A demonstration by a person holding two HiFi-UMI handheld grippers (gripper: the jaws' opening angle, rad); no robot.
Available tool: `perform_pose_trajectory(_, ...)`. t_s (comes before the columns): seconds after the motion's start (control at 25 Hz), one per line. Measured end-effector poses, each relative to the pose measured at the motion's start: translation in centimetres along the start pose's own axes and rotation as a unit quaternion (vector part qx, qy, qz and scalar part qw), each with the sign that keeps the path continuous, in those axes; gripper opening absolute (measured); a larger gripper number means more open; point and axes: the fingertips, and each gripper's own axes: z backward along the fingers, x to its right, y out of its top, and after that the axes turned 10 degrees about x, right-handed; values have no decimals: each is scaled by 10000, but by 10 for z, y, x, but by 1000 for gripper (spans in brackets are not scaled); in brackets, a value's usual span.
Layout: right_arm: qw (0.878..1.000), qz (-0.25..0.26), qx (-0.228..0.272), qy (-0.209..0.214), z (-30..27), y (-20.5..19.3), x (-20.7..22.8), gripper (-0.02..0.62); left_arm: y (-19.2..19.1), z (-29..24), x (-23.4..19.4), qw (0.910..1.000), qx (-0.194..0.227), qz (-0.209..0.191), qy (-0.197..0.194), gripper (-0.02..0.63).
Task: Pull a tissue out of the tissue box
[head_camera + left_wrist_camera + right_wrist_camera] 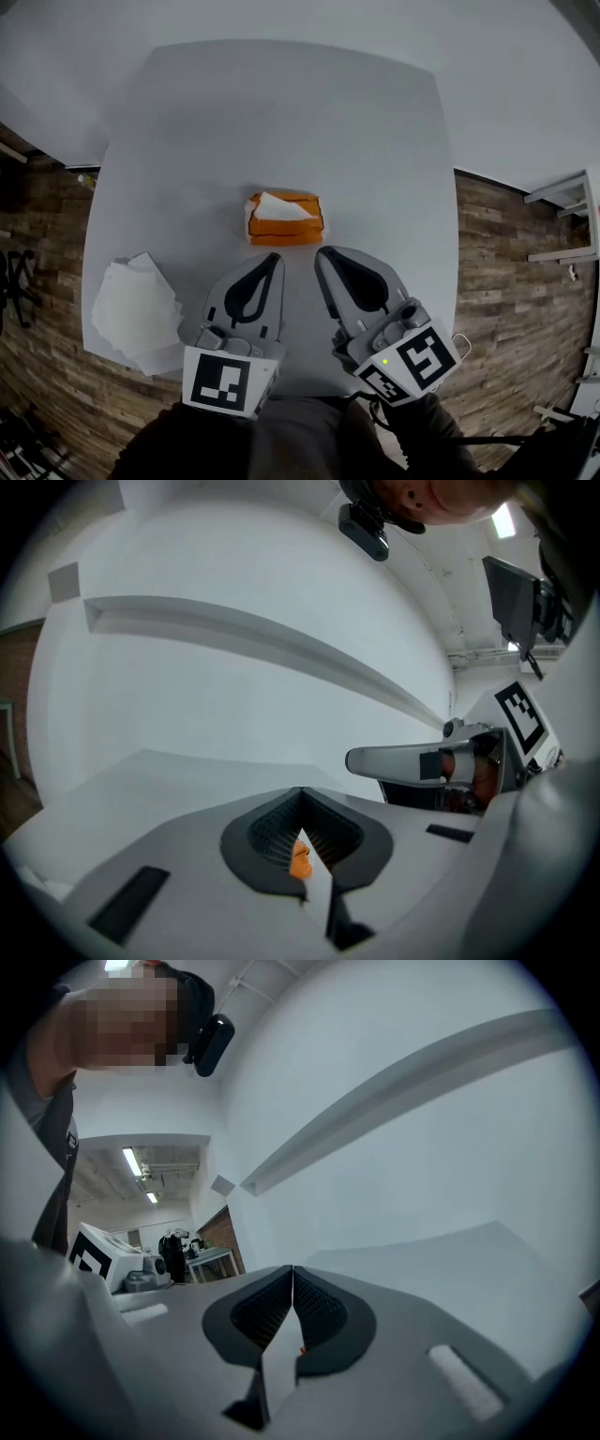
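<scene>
The orange tissue box (284,220) lies in the middle of the white table (375,141), with a white tissue (279,206) sticking up from its top slot. Both grippers hover side by side just on the near side of the box, apart from it. My left gripper (275,259) has its jaws together with nothing held; in the left gripper view a sliver of the orange box (299,860) shows through the slit behind the left gripper's (300,792) touching tips. My right gripper (322,251) is shut and empty too, and in the right gripper view the right gripper's (292,1270) tips meet.
A loose pile of white tissues (139,311) lies at the table's near left corner, partly over the edge. Brown wood-look floor (511,281) surrounds the table, and a white rack (567,225) stands at the right. In the left gripper view the right gripper's jaw (403,759) shows at the right.
</scene>
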Motion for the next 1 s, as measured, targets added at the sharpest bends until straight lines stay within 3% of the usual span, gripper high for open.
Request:
perform_pose_trajectory(0.2, 9987, -227, -317, 339, -23, -36, 27, 71, -37, -28, -26, 9986, -220, 229, 422, 0)
perform_pose_trajectory(0.32, 9969, -118, -667, 394, -31, -63, 46, 84, -61, -39, -36, 9965, -437, 415, 579, 0)
perform_pose_trajectory(0.48, 9944, -375, -782, 608, -49, -82, 64, 105, -87, -48, -50, 9928, -666, 588, 806, 0)
perform_pose_trajectory(0.8, 9786, 223, -1614, 1256, -78, -129, 81, 150, -120, -64, -62, 9850, -1176, 873, 914, 0)
perform_pose_trajectory(1.0, 9724, 329, -1859, 1370, -87, -151, 84, 153, -134, -66, -69, 9823, -1283, 976, 950, 0)
